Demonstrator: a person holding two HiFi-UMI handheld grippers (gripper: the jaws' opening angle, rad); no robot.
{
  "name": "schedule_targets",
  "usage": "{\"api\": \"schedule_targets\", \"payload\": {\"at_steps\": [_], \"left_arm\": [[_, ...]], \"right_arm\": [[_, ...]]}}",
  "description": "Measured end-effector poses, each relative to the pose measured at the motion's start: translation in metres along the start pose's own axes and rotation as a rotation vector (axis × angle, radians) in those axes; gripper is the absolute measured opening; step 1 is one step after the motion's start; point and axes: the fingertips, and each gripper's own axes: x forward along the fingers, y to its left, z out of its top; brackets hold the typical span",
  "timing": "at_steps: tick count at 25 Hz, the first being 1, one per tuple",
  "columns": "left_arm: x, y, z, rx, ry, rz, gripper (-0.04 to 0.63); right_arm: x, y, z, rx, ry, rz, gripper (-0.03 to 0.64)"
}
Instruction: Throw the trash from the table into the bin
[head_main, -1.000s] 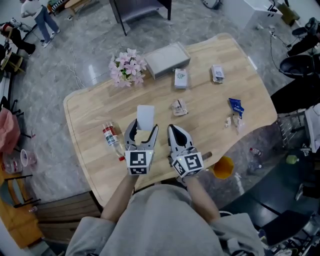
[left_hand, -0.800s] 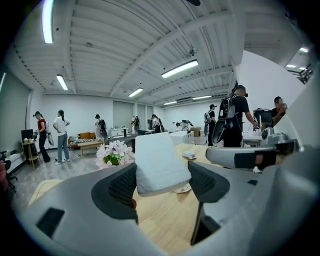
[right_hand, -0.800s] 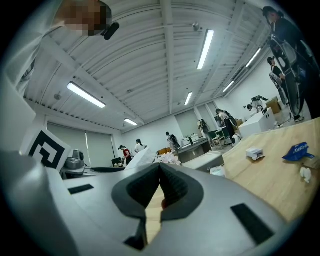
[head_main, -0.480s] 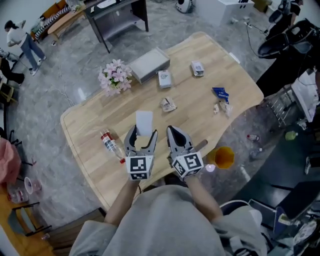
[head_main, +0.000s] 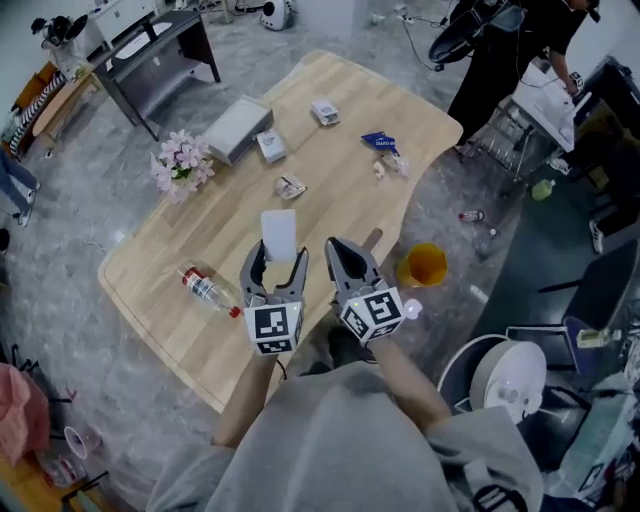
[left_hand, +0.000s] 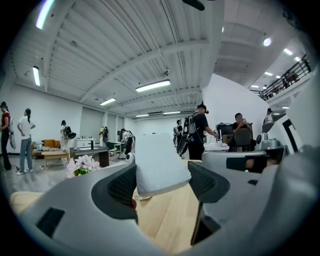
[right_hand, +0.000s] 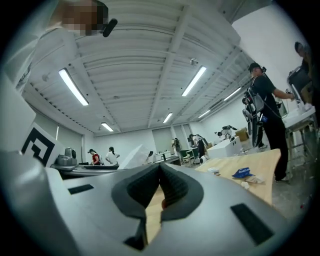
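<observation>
The whole view has swung over the last second: the counter (head_main: 335, 150) now slides off to the left and the orange bin (head_main: 425, 265) on the floor comes closer to the middle, just right of my right gripper (head_main: 336, 247). I read that as the turn toward the drop, with the carry under way.

The left gripper (head_main: 278, 255) has its jaws clamped on a white pad (left_hand: 160, 165), which sticks up and forward above the near counter edge. The right jaws are pressed together with nothing between them.

More trash waits on the counter: a plastic bottle (head_main: 207, 291) at the near left, a crumpled wrapper (head_main: 291, 186) mid-counter, and a blue wrapper (head_main: 380, 142) with white scraps (head_main: 392, 166) at the right edge. The flowers (head_main: 180, 165) and grey box (head_main: 238, 128) sit at the far side.

My right gripper lies between the pad and the bin, so the left must cross over it.
</observation>
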Motion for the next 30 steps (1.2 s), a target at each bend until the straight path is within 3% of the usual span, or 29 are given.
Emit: {"api": "schedule_targets", "payload": {"at_steps": [10, 22, 30], "left_arm": [[-0.014, -0.083, 0.01, 0.008, -0.047, -0.225, 0.328], [0.002, -0.163, 0.004, 0.046, -0.024, -0.365, 0.328], [0.019, -0.247, 0.004, 0.067, -0.013, -0.47, 0.328]], "right_arm": [[-0.088, -0.02, 0.024, -0.057, -0.054, -0.211, 0.005], [-0.162, -0.074, 0.035, -0.047, -0.097, -0.38, 0.005], [-0.225, -0.126, 0.045, -0.039, -0.127, -0.484, 0.005]]}}
